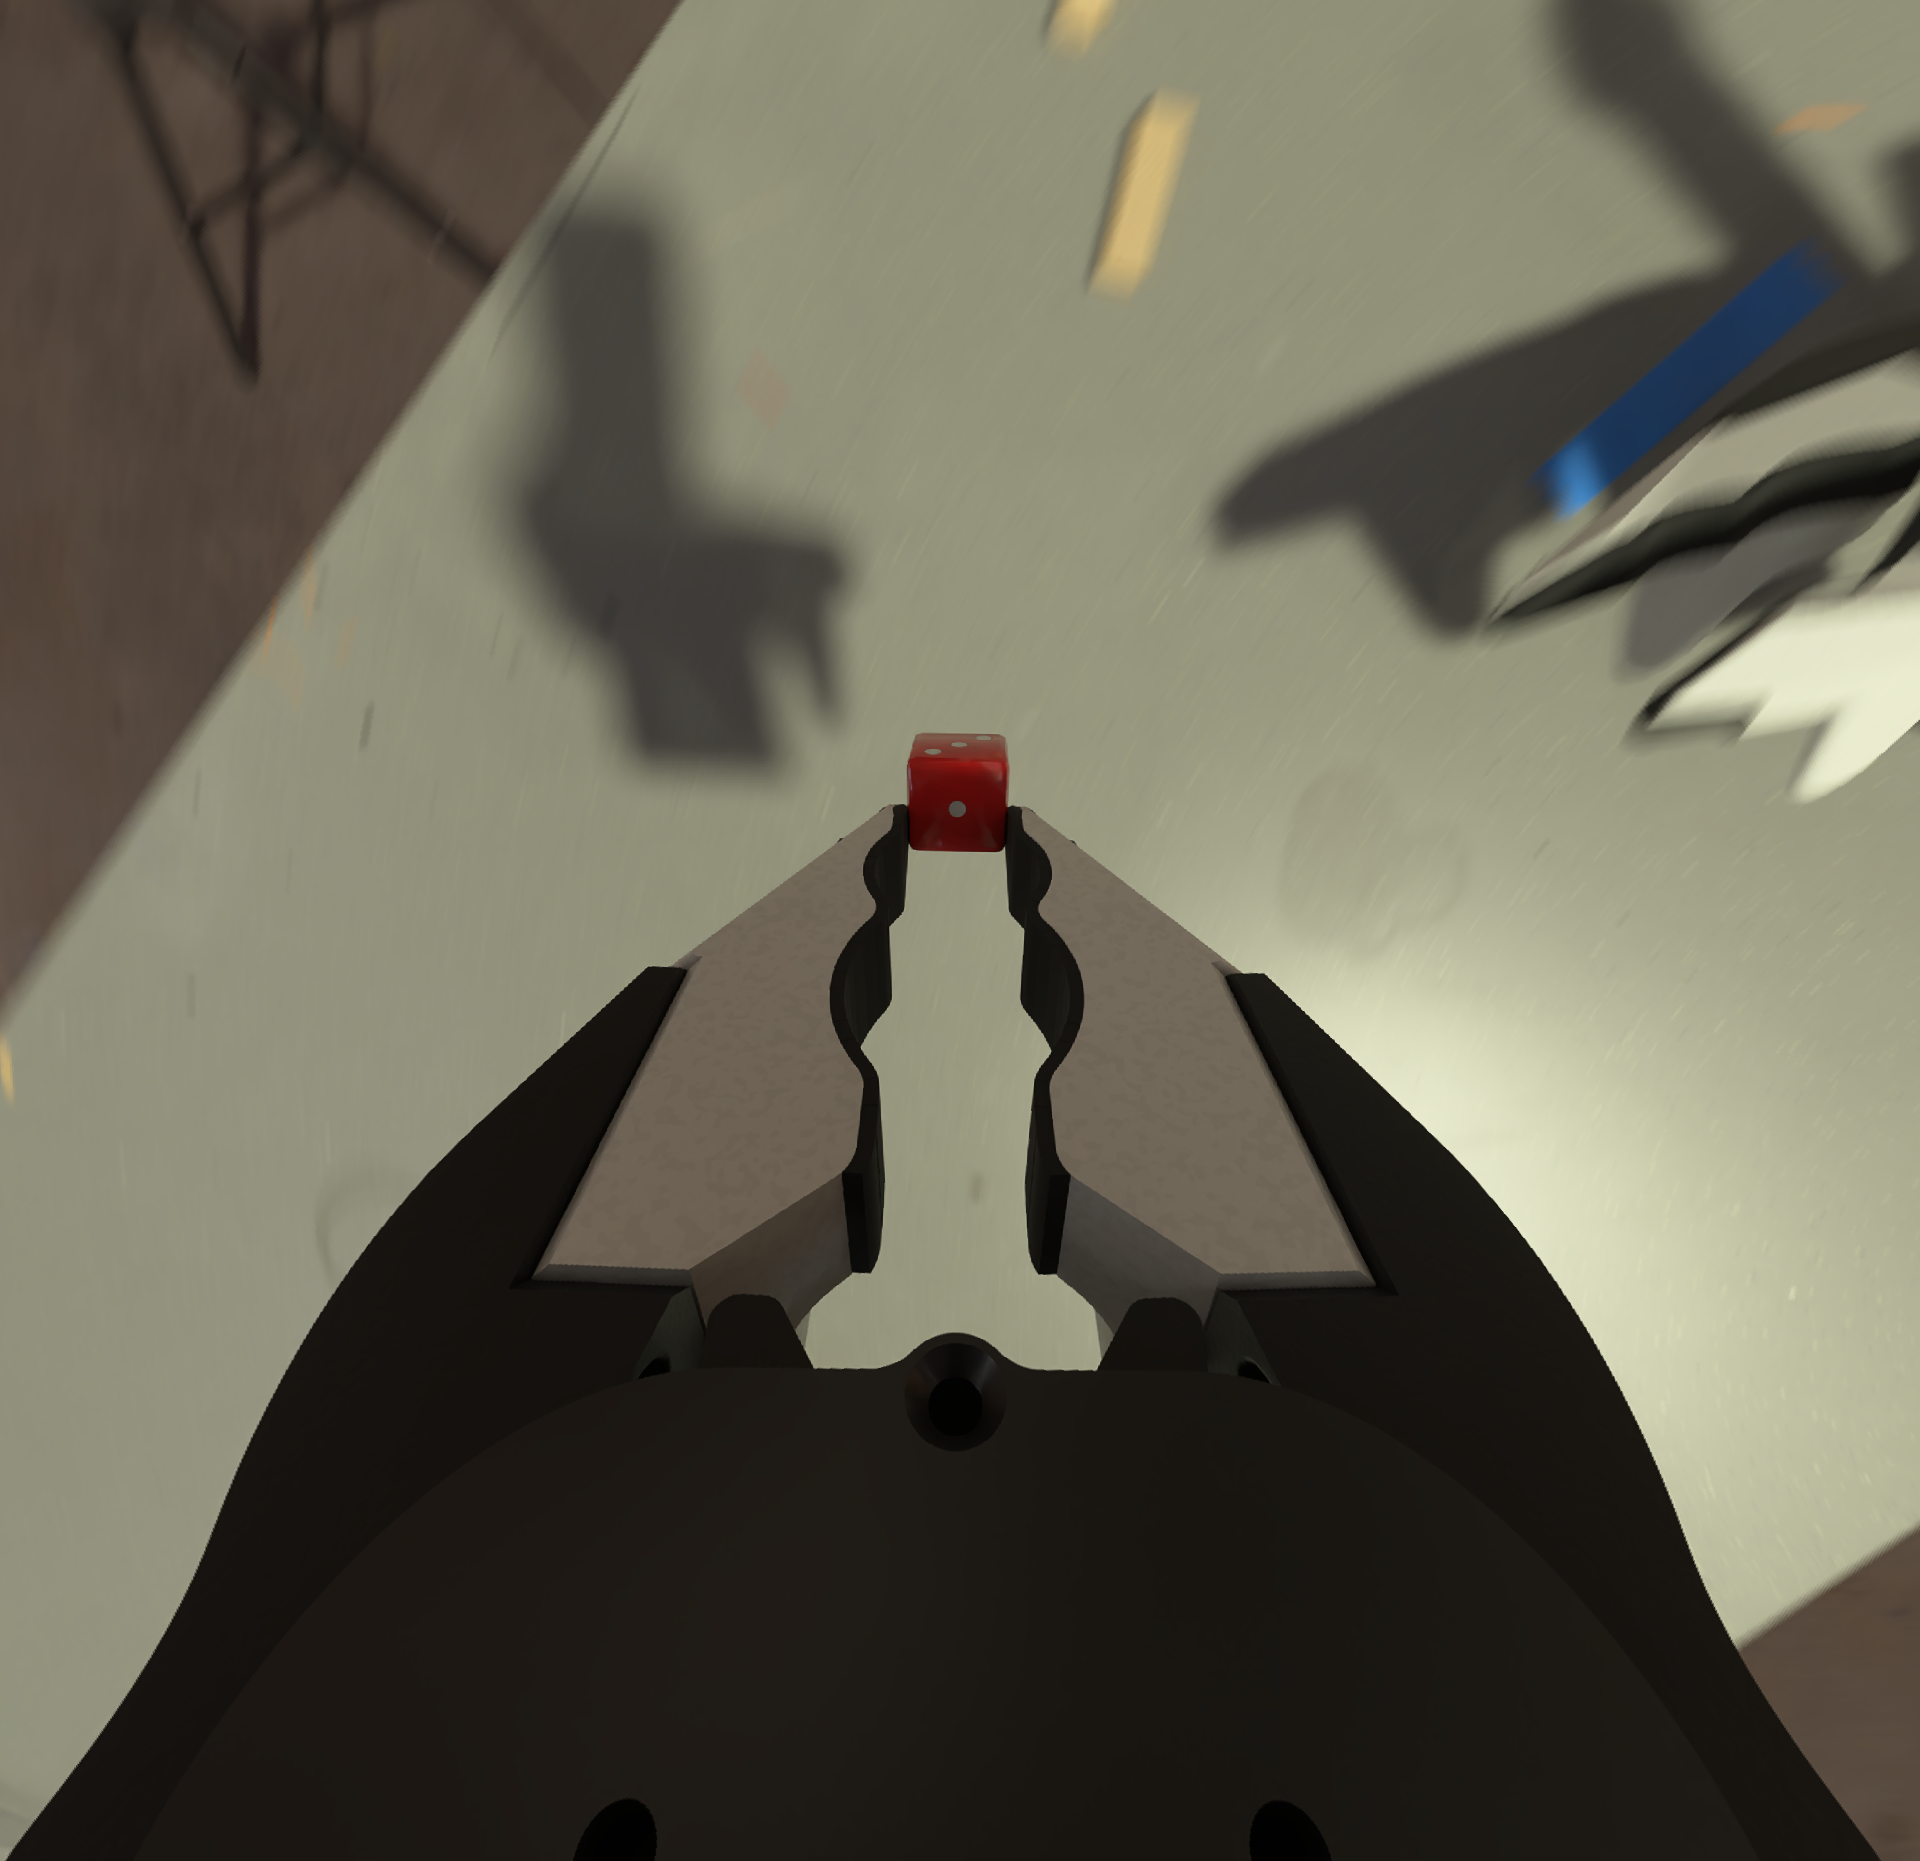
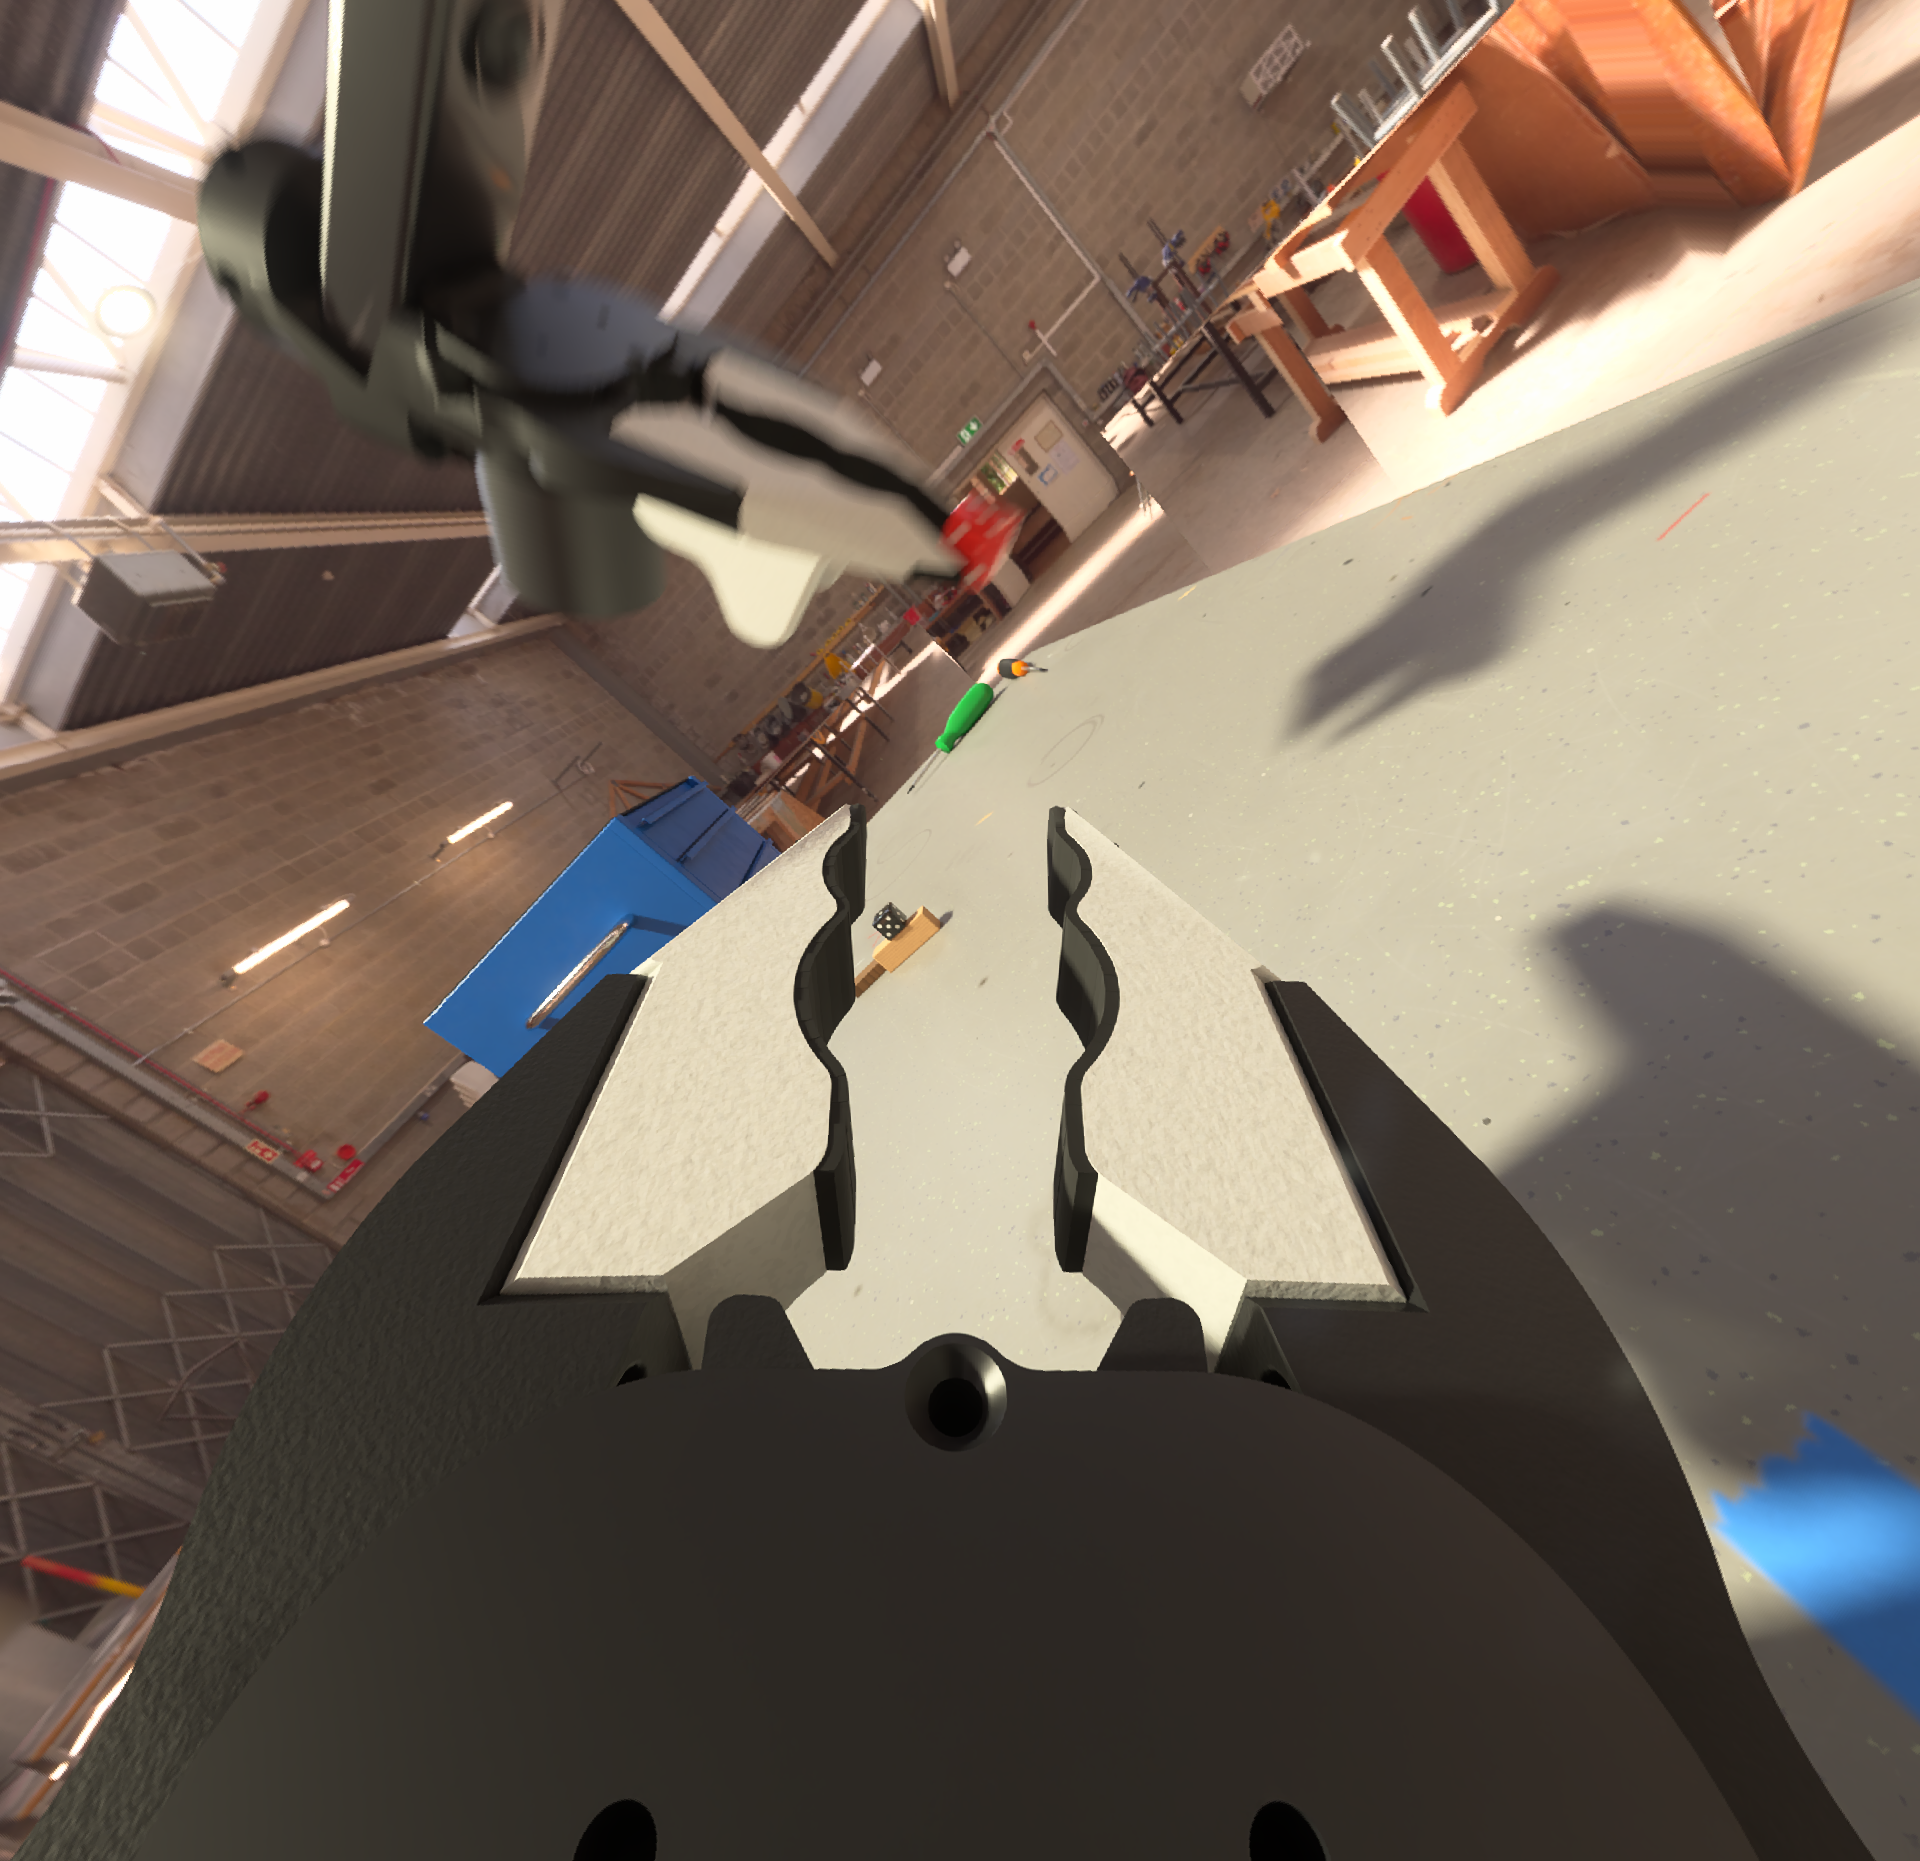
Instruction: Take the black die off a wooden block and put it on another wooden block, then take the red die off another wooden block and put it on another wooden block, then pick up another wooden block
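L gripper clamps small red die mid-air, step 2; R gripper open, empty. Next: needs free wooden block.

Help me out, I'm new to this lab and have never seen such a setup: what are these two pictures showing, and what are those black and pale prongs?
Each picture comes from a camera mounted on a two-finger gripper, looking forward along its fingers. The prongs are those fingers.

In the left wrist view, the left gripper is shut on a small red die, pinched at the fingertips above the pale table. The blur suggests it is moving.

In the right wrist view, the right gripper is open and holds nothing. The other gripper shows up high on the left, carrying the red die. On the table ahead lies a wooden block with a black die on top. Farther off lies a green-handled screwdriver.
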Tool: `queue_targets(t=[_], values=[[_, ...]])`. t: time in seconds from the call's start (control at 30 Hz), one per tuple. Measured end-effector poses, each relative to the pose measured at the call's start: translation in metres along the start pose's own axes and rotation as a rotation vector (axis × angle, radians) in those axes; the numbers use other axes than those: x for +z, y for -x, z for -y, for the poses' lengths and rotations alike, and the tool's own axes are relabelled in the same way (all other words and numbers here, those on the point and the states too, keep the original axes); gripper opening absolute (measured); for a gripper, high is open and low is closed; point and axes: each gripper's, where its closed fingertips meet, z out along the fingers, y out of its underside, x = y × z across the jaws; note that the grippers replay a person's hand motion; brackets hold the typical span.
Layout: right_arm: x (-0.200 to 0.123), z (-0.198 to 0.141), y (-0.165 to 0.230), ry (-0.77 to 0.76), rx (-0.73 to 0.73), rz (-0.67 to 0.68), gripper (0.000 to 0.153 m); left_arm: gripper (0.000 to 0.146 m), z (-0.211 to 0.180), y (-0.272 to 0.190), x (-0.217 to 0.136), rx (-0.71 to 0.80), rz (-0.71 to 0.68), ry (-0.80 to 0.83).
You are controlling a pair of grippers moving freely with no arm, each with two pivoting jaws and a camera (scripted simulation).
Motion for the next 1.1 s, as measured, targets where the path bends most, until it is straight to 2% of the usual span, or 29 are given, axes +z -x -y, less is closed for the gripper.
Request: queue_targets(t=[0.13,0.27,0.4,0.57,0.6,0.7,0.8,0.87,0.93,1.1], values=[[0.003,-0.005,-0.004,0.024,0.004,-0.037,0.034,0.018,-0.142,0.052,-0.036,-0.333,0.094,0.075],[0.007,-0.014,-0.007,0.067,-0.016,-0.086,0.034,0.018,-0.263,0.076,-0.036,-0.617,0.15,0.123],[0.012,-0.022,-0.01,0.111,-0.061,-0.138,0.034,0.018,-0.317,0.07,-0.022,-0.687,0.131,0.169],[0.013,-0.024,-0.012,0.123,-0.072,-0.165,0.034,0.018,-0.332,0.062,-0.003,-0.671,0.09,0.2],[0.013,-0.024,-0.013,0.124,-0.071,-0.167,0.034,0.018,-0.332,0.062,-0.002,-0.666,0.085,0.21],[0.013,-0.025,-0.013,0.13,-0.076,-0.172,0.034,0.043,-0.325,0.063,-0.004,-0.642,0.089,0.207],[0.014,-0.026,-0.013,0.137,-0.084,-0.176,0.034,0.052,-0.291,0.067,-0.02,-0.579,0.119,0.151],[0.014,-0.027,-0.013,0.142,-0.086,-0.177,0.034,0.053,-0.246,0.061,-0.034,-0.491,0.118,0.082],[0.015,-0.027,-0.013,0.144,-0.087,-0.176,0.034,0.054,-0.183,0.041,-0.046,-0.368,0.076,-0.024],[0.015,-0.028,-0.012,0.146,-0.084,-0.171,0.034,0.054,-0.013,-0.044,-0.052,-0.015,-0.121,-0.281]])
